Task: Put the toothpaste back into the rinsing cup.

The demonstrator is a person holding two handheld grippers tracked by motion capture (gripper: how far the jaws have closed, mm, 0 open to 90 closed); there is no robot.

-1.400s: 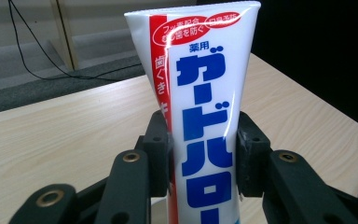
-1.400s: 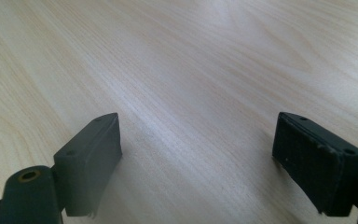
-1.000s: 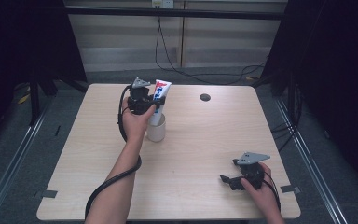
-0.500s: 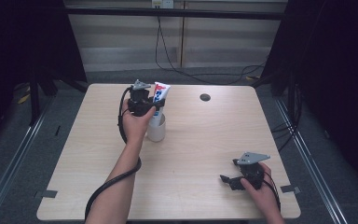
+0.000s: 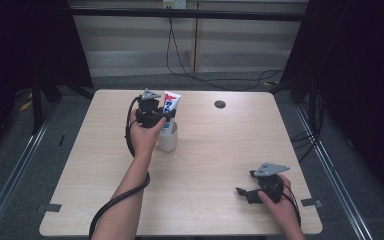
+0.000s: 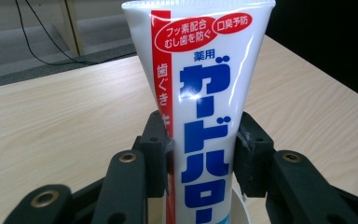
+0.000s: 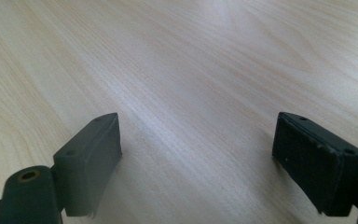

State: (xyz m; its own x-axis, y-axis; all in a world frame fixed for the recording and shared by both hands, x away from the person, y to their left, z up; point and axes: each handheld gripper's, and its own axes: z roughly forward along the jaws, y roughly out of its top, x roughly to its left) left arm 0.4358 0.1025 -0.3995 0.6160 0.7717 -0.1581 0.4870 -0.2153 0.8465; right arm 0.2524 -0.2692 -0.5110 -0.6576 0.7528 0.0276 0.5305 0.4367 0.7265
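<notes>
Left gripper (image 6: 200, 154): your jaws pinch the toothpaste tube (image 6: 200, 93), cup (image 5: 168, 137) rim below them.
Right gripper (image 7: 196, 158): your jaws spread, bare surface (image 7: 191, 70) between and ahead.

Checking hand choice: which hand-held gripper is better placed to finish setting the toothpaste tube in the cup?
Left. The left hand-held gripper already clamps the toothpaste tube upright in the white cup; the right hand-held gripper rests open and empty near the table's front edge.
</notes>
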